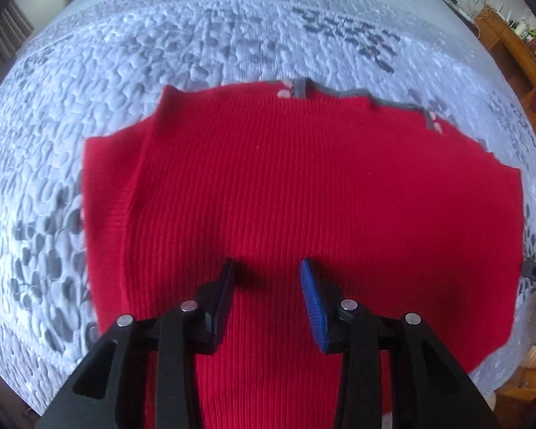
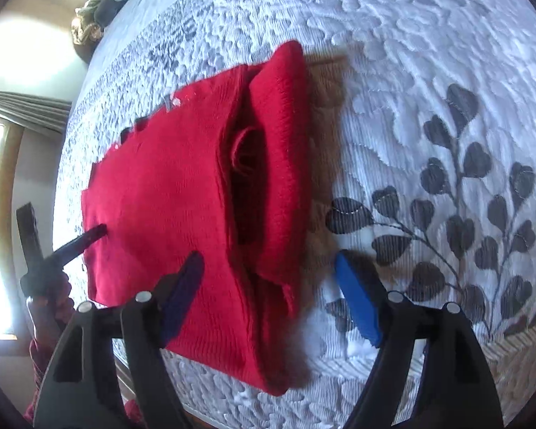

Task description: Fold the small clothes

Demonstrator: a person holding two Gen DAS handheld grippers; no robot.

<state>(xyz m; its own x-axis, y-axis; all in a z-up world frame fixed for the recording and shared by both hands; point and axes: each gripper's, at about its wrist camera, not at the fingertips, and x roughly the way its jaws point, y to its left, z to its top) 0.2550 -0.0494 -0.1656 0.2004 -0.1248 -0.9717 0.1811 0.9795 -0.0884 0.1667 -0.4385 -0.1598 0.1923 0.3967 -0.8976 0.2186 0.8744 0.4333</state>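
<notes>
Hovering over the red knit sweater (image 1: 303,186), the left gripper (image 1: 268,268) had its jaws spread apart, nothing between them. Sweater lay flat on the grey-and-white quilted bedspread (image 1: 160,53), partly folded, with a flap doubled over along one side (image 2: 282,143) and grey trim (image 1: 339,91) at the far edge. Right gripper (image 2: 268,261) jaws were wide open, straddling the folded edge, empty. Its blue pad (image 2: 357,300) sat over the leaf-print quilt (image 2: 464,196). Left gripper's tip (image 2: 93,234) rested on the sweater's near corner in the right wrist view.
</notes>
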